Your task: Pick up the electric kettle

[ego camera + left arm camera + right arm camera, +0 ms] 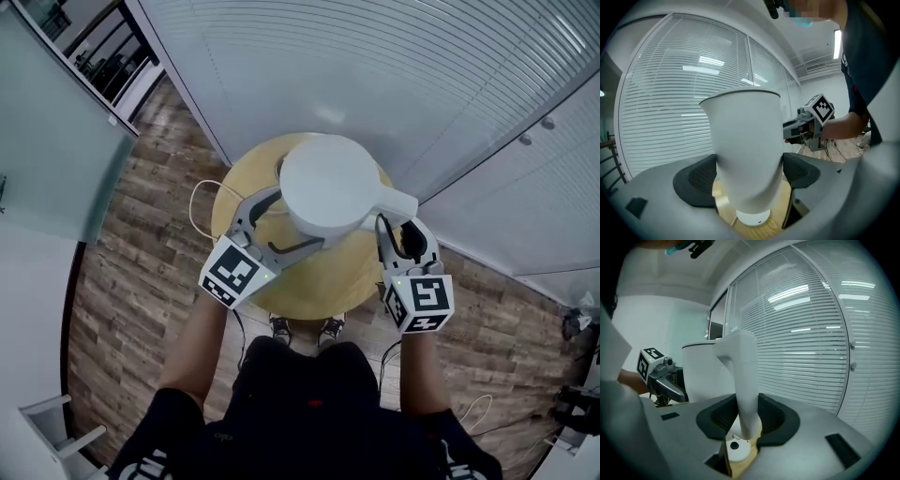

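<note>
The white electric kettle (328,183) hangs in the air above the round wooden table (328,281). My left gripper (295,220) is shut on the kettle's body (747,154), a black pad (701,180) pressing on each side. At the right, my right gripper (398,230) is shut on the kettle's handle (743,380), which stands upright between its jaws. The kettle's white power base (736,448) lies on the table below, apart from the kettle, and shows under the body in the left gripper view (752,218) too.
White blinds and wall panels (394,75) stand right behind the table. A cable (197,202) loops over the wood floor to the table's left. The person's shoes (281,328) are at the table's near edge. A glass partition (47,141) stands at the left.
</note>
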